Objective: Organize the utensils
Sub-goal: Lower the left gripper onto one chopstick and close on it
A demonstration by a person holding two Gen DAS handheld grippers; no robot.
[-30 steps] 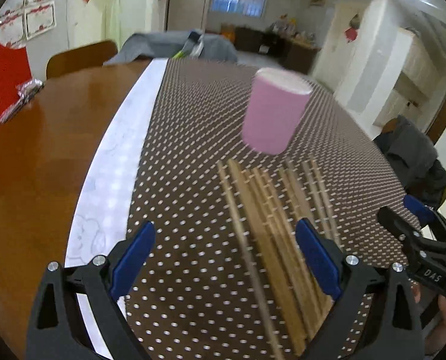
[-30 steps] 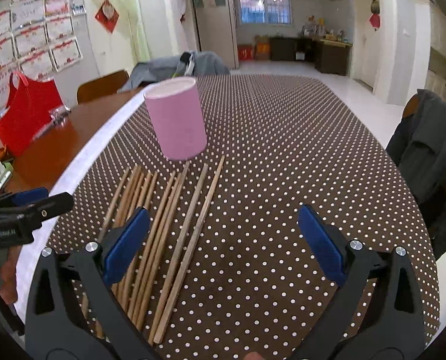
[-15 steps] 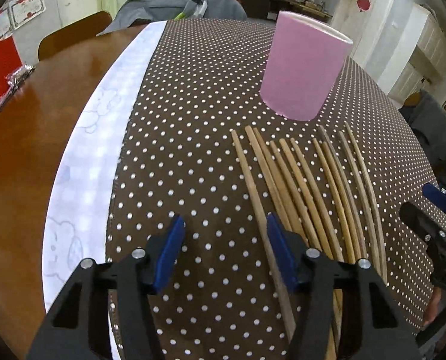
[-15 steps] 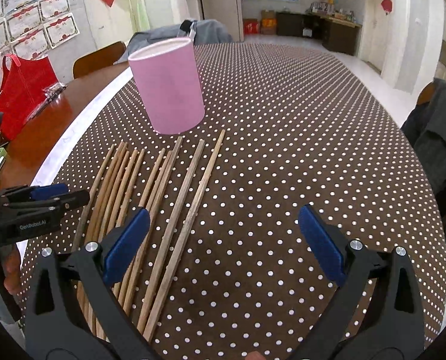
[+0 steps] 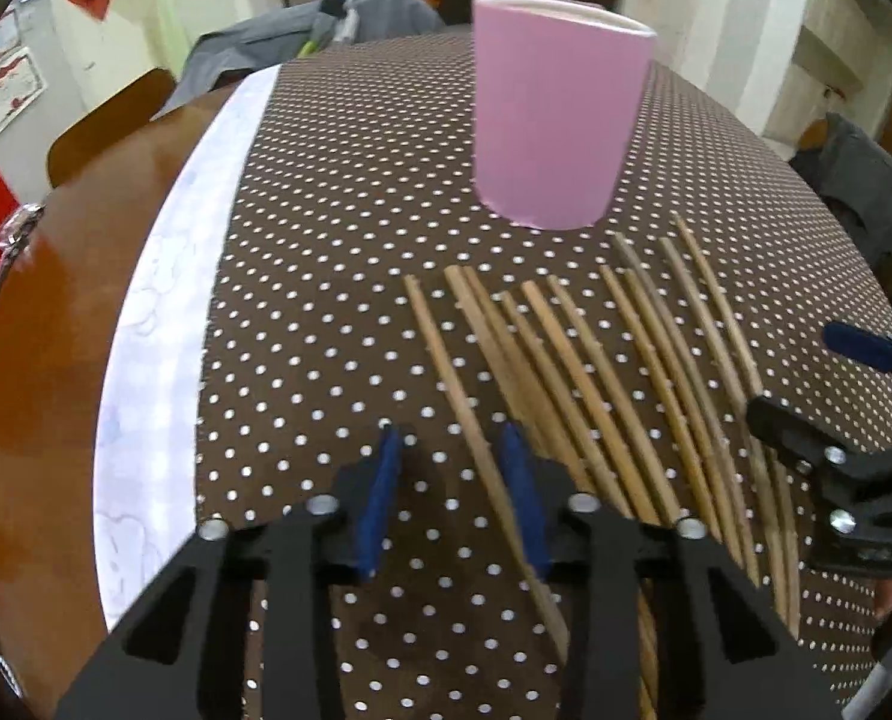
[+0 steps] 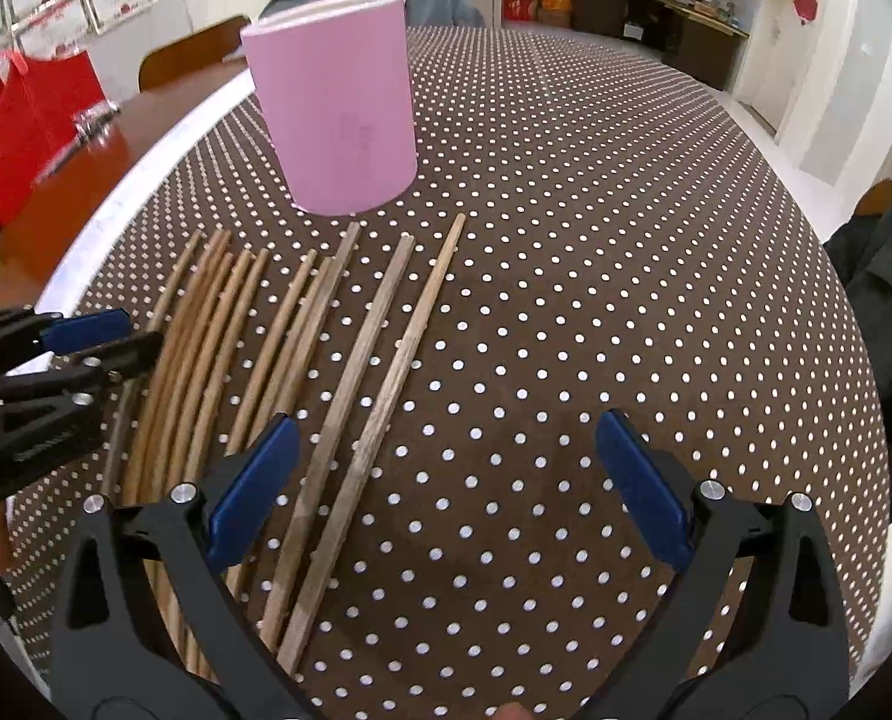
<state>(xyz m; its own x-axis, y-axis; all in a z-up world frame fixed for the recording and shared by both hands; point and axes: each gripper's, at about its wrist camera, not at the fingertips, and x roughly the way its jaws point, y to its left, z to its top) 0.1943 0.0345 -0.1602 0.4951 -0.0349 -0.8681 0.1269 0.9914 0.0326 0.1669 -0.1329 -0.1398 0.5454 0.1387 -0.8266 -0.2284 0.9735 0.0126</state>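
Observation:
Several wooden chopsticks (image 5: 602,372) lie side by side on the brown polka-dot tablecloth (image 5: 326,228), just in front of an upright pink cup (image 5: 551,120). My left gripper (image 5: 452,468) is low over the leftmost chopstick (image 5: 464,396), its blue jaws narrowed around it with a gap still showing. My right gripper (image 6: 446,468) is wide open and empty over the rightmost chopsticks (image 6: 386,372). The cup (image 6: 335,102) stands beyond them. The left gripper also shows in the right wrist view (image 6: 86,330).
Bare wooden table (image 5: 44,312) and a white cloth strip (image 5: 164,300) lie left of the tablecloth. A red bag (image 6: 32,120) sits on the far left. Chairs with grey clothing stand at the far end (image 5: 326,30) and the right side (image 6: 884,252).
My left gripper has dropped toward the leftmost chopstick and its jaws have narrowed a lot. My right gripper has moved closer to the chopsticks and cup, still wide open.

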